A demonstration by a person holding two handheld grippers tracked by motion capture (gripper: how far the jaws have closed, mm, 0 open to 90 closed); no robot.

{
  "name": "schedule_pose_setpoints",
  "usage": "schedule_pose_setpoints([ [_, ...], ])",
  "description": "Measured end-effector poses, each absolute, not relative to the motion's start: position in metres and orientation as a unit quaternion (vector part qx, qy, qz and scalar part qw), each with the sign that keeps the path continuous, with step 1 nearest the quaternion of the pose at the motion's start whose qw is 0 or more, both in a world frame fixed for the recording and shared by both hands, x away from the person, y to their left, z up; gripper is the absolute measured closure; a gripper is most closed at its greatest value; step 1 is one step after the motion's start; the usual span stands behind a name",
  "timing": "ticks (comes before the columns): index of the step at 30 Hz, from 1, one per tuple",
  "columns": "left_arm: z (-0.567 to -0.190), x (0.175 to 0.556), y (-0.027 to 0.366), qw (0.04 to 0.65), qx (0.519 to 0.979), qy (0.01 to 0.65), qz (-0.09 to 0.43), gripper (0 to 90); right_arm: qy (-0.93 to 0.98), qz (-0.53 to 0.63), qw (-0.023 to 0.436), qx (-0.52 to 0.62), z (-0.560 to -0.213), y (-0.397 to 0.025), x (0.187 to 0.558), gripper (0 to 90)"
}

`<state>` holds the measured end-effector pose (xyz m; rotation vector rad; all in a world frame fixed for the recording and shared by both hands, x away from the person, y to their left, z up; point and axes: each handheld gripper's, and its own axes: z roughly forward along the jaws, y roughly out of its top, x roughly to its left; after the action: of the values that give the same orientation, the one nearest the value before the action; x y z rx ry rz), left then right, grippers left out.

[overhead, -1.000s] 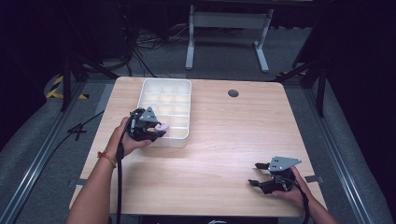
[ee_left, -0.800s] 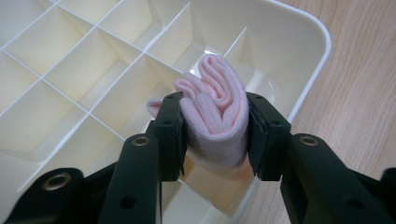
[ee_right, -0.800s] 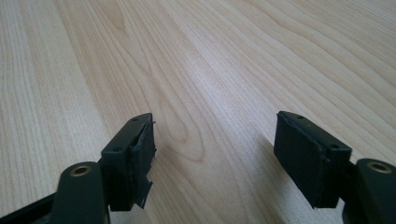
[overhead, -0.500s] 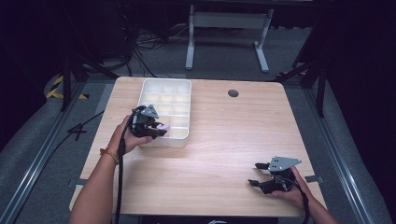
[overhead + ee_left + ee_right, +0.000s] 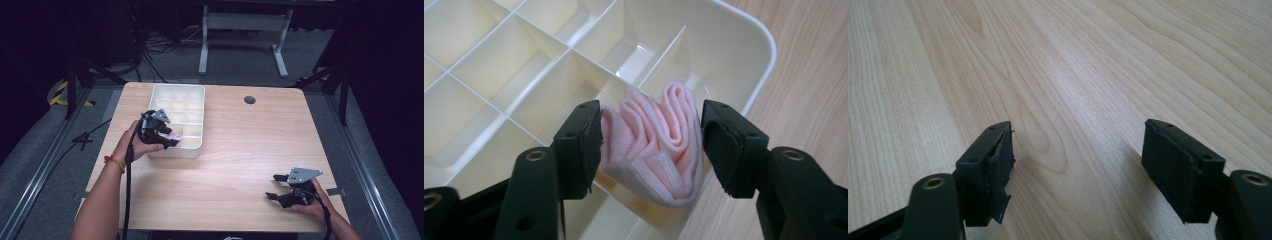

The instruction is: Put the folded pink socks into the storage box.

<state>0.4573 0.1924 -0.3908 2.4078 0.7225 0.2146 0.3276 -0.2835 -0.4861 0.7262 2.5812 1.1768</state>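
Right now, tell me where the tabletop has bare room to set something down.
Bare wood spans from the white divided tray to the table's right edge, between the round grommet and the right tongs. Another bare strip runs along the near edge under the tray. The tray's near corner is crowded: the left tongs and a folded pink cloth sit there.

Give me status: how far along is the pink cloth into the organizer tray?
Done: the folded pink cloth is already at the white tray, over a near-corner compartment. In hand: the left gripper has it between its jaws, one pad touching, the other slightly off. Left: seating it and pulling back. The right gripper sits open over bare table.
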Motion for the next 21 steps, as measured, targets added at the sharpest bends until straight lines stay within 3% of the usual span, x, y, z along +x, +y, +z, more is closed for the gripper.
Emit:
schedule_pose_setpoints([
  [1,-0.39,0.458,0.193,0.312,0.908,0.271,0.071,42.6,0.877,0.399,0.106,0.247,-0.486,-0.283,0.328,29.4],
  [2,-0.39,0.458,0.192,0.31,0.909,0.271,0.063,54.1,0.876,0.4,0.107,0.247,-0.486,-0.283,0.327,29.3],
  [7,-0.392,0.461,0.188,0.285,0.918,0.269,0.065,70.6,0.877,0.399,0.107,0.246,-0.486,-0.283,0.328,29.5],
  [21,-0.403,0.47,0.17,0.21,0.943,0.254,0.047,75.9,0.877,0.399,0.107,0.247,-0.486,-0.283,0.327,29.3],
])
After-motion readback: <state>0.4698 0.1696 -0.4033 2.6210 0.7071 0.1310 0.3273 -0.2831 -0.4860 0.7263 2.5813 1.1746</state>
